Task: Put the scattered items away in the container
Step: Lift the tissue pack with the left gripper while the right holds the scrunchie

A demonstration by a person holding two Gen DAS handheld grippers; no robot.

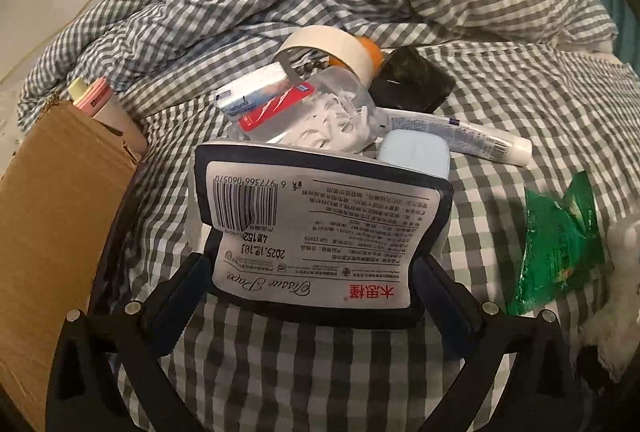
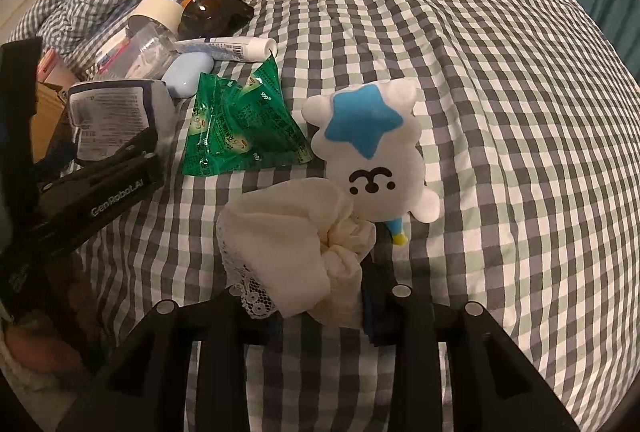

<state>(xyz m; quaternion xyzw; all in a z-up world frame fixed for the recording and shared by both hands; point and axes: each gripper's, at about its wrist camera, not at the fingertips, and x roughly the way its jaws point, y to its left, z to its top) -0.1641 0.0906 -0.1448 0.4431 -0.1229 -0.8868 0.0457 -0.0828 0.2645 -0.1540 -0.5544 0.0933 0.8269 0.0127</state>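
The left gripper (image 1: 316, 272) is clamped on a tissue pack (image 1: 320, 228), lifted above the bed (image 1: 520, 103), with the cardboard box (image 1: 60, 224) at nine o'clock. The right gripper (image 2: 320, 296) pinches a cream lace cloth (image 2: 296, 244); the plush toy (image 2: 376, 151) touches it at one o'clock and green sachets (image 2: 240, 127) lie at eleven.

A cardboard box (image 1: 60, 199) stood left of the tissue pack (image 1: 320, 228), with a heap of small items (image 1: 320, 103) behind it. Right of the pack lay a sachet (image 2: 240, 123), then a plush toy (image 2: 376, 151) beside a sock (image 2: 296, 244).
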